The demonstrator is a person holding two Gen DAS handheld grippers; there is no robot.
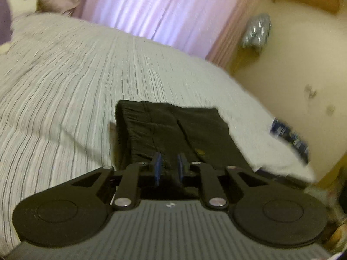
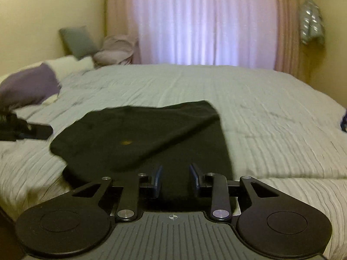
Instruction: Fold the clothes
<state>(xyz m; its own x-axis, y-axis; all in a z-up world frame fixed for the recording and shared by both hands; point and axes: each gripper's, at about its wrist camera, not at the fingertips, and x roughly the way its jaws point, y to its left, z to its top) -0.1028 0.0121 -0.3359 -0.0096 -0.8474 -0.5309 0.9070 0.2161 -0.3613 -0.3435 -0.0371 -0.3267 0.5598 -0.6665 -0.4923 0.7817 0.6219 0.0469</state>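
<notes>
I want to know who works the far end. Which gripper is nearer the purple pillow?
Left. The right wrist view shows the left gripper lying just below the purple pillow, while the right gripper sits across the black garment.

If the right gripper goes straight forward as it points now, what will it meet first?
Most likely the black garment: the right gripper points along it with open jaws. Depth is unclear.

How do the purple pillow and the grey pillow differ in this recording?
The purple pillow lies slumped on the bed; the grey pillow leans upright against the wall. The purple one sits nearer the camera, the grey one back in the corner beside the curtain. Both are on the bed's left side.
</notes>
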